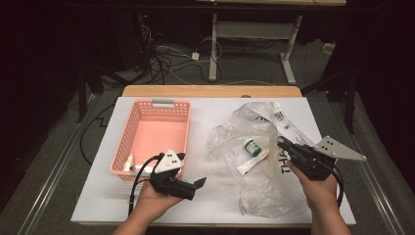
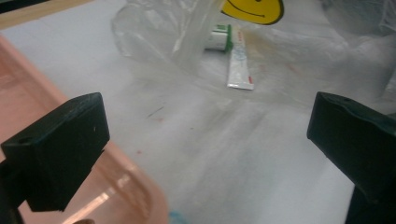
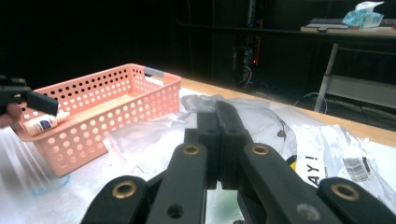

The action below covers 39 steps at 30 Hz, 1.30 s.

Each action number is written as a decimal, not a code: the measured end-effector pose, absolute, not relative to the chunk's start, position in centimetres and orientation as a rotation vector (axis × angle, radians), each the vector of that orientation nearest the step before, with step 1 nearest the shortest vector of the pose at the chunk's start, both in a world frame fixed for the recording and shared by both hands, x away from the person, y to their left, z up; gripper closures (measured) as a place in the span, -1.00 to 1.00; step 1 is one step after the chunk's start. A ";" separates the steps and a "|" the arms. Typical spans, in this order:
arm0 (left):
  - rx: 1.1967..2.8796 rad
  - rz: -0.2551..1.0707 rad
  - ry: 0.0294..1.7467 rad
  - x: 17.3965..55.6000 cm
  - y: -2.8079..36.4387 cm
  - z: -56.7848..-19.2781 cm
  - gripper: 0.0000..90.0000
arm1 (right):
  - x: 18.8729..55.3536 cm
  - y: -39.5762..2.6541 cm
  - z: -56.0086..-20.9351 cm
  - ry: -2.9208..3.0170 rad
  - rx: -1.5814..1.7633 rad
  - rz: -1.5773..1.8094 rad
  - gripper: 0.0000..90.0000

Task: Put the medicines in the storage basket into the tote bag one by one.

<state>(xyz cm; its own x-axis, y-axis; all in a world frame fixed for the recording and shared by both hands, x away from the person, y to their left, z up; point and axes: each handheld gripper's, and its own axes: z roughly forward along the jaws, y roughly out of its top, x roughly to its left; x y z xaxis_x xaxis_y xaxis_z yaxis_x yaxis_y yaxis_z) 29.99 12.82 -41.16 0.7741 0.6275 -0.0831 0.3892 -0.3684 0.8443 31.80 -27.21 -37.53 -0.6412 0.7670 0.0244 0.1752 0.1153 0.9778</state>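
Note:
A pink perforated basket (image 1: 161, 104) (image 3: 116, 93) (image 2: 18, 79) stands at the table's left, with a small white bottle (image 1: 128, 163) (image 3: 44, 123) in its near corner. To the right lies a crumpled clear plastic bag (image 1: 264, 191) (image 2: 154, 32) (image 3: 327, 149). It holds a green-and-white container (image 1: 251, 147) (image 2: 218, 37) and a white tube (image 1: 252, 163) (image 2: 239, 60). My left gripper (image 1: 191, 170) (image 2: 210, 149) is open and empty by the basket's near right corner, pointing toward the bag. My right gripper (image 1: 281, 143) (image 3: 218, 112) is shut on the bag's edge.
The white table top (image 1: 205, 205) ends in a wooden strip (image 1: 210, 91) at the far side. Beyond it are floor cables (image 1: 161, 61) and a desk frame (image 1: 214, 49). A yellow smiley print (image 2: 254, 9) marks the bag.

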 end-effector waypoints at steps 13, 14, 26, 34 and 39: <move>1.939 0.366 0.910 31.1 18.3 -40.6 -0.98 | 31.8 -27.3 -37.6 1.896 0.920 1.543 1.00; 1.934 0.377 0.919 31.2 18.9 -40.5 -0.95 | 31.8 -27.4 -37.6 1.896 0.920 1.542 1.00; 1.876 0.419 1.065 32.2 25.8 -40.9 -0.58 | 32.0 -27.3 -37.8 1.908 0.922 1.541 1.00; 1.826 0.431 1.127 32.0 28.2 -41.1 -0.21 | 31.8 -27.0 -38.1 1.926 0.912 1.539 1.00; 1.811 0.441 1.201 32.1 28.7 -41.3 0.10 | 31.7 -27.2 -37.9 1.920 0.909 1.547 1.00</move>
